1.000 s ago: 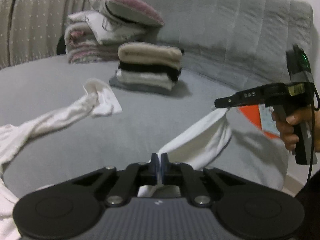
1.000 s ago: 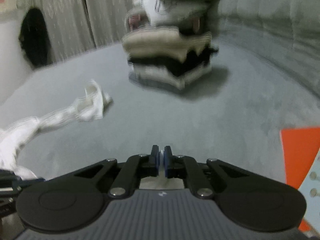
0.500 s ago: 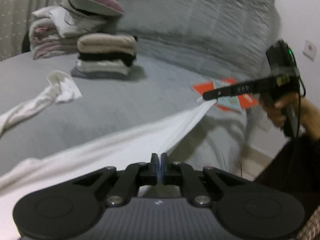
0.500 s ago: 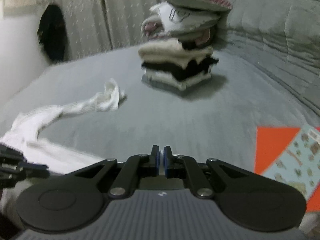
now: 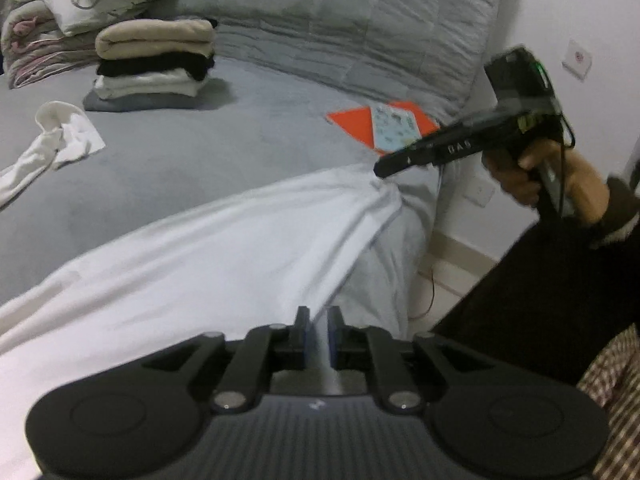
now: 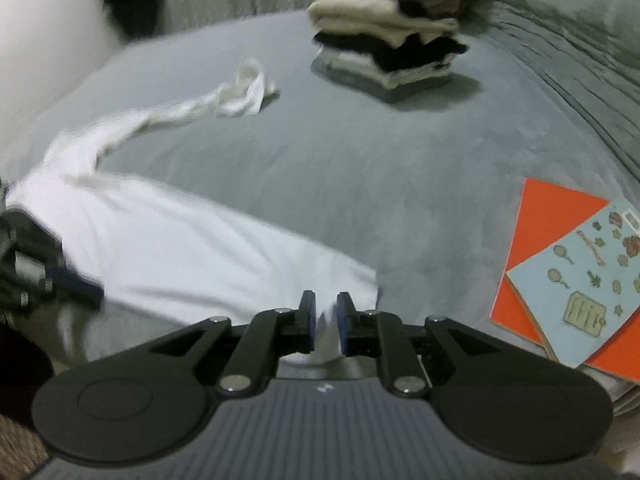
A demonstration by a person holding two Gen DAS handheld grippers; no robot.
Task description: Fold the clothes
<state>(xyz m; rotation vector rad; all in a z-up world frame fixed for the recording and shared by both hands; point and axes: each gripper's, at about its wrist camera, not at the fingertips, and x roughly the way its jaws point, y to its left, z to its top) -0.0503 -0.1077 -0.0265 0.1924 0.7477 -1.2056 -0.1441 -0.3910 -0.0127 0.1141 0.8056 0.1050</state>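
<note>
A white long-sleeved garment point(image 5: 208, 256) lies stretched along the near edge of the grey bed point(image 5: 224, 148). My left gripper point(image 5: 318, 332) is shut on one end of its hem. My right gripper point(image 6: 326, 326) is shut on the other end and also shows in the left wrist view point(image 5: 382, 169), pulling the cloth taut. The garment's body point(image 6: 180, 248) spreads flat between the two. One sleeve point(image 6: 224, 98) trails away across the bed, its cuff bunched point(image 5: 66, 136).
A stack of folded clothes point(image 5: 154, 62) stands at the back of the bed, with a taller pile point(image 5: 76, 12) behind it. An orange folder with a blue booklet point(image 6: 580, 280) lies at the bed's right edge. A grey padded headboard point(image 5: 360, 20) rises behind.
Both grippers moved apart and down, drawing the garment from a hanging bunch into a flat taut sheet on the bed edge. The jaws of both now show a slightly wider gap.
</note>
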